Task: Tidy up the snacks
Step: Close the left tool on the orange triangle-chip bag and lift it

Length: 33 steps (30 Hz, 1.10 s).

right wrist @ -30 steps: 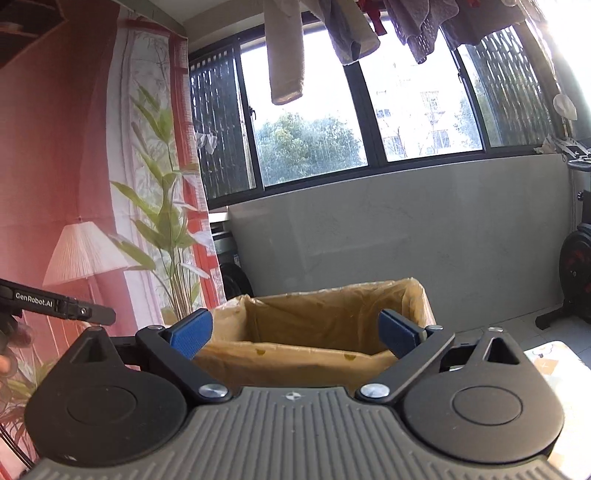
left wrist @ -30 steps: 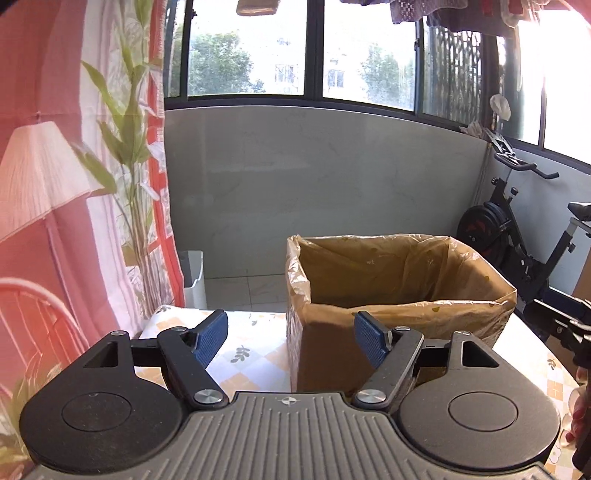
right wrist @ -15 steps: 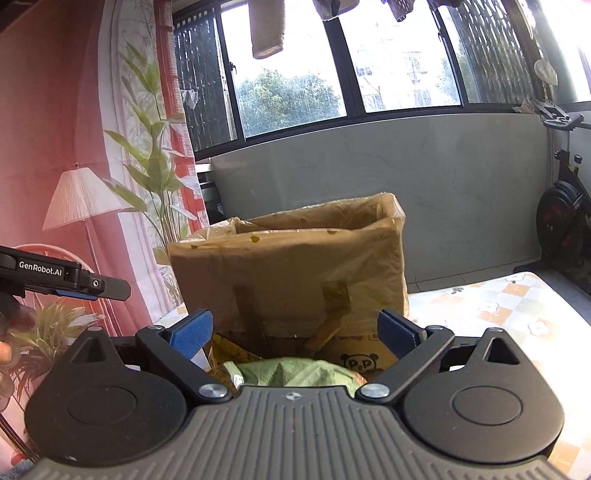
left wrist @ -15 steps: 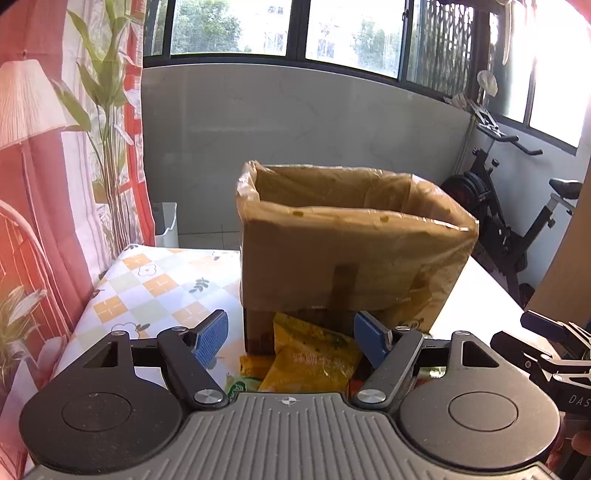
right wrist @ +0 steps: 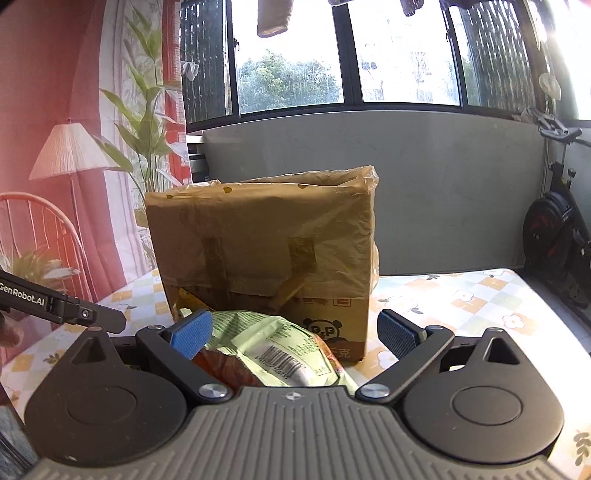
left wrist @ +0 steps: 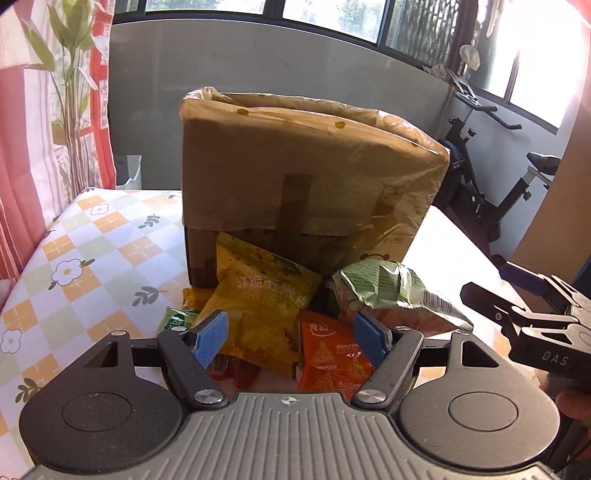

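A row of dark-framed windows (right wrist: pixel 347 55) runs above a low grey wall (right wrist: pixel 443 177), with trees and buildings outside and strong sunlight flooding in from the right. A red and white curtain (left wrist: pixel 40 129) printed with a lamp and green leaves hangs on the left. An exercise bike (left wrist: pixel 491 177) stands by the wall. The table (left wrist: pixel 81 258) wears a checked cloth with flowers. Laundry (right wrist: pixel 273 18) hangs overhead.

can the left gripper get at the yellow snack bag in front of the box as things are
Probably yes. The left gripper is open and empty, with the yellow snack bag directly ahead between its fingers, lying on top of the pile; nothing covers it, and the box stands behind.
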Available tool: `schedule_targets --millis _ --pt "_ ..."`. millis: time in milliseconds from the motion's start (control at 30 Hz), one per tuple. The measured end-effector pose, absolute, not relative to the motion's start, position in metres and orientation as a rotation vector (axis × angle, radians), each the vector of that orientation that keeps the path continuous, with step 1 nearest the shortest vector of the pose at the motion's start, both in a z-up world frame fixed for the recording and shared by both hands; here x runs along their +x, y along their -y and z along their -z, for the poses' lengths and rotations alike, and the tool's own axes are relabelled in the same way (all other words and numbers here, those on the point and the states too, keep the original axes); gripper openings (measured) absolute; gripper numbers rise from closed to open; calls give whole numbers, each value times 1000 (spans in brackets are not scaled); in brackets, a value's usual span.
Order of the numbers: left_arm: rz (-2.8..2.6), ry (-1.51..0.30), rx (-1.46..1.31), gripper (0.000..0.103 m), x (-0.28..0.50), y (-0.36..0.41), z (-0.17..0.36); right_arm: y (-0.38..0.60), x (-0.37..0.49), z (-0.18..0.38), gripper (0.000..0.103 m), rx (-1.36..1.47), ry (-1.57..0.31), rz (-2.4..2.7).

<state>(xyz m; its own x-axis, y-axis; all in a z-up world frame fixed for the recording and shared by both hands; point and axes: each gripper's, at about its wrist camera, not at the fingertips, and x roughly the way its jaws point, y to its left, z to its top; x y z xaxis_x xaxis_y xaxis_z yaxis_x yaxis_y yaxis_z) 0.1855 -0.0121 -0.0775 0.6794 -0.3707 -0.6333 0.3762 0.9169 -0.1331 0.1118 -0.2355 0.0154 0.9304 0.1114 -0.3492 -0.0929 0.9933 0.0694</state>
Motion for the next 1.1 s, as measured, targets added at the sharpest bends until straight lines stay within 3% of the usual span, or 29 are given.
schedule_targets --millis 267,500,933,1000,1067,1100 --pt "461 -800 33 80 181 48 133 249 106 9 97 66 -405 -130" --pt "564 -780 22 85 180 64 133 268 112 18 97 138 -426 -99" --pt "537 -926 17 91 193 101 171 283 109 26 97 195 -457 -58" --pt "533 -902 51 90 190 106 173 283 110 27 97 206 -465 -57" --pt "553 -898 33 77 188 103 169 282 111 27 97 211 -469 -67" --pt "560 -879 28 76 186 100 165 280 111 26 97 212 -469 -74"
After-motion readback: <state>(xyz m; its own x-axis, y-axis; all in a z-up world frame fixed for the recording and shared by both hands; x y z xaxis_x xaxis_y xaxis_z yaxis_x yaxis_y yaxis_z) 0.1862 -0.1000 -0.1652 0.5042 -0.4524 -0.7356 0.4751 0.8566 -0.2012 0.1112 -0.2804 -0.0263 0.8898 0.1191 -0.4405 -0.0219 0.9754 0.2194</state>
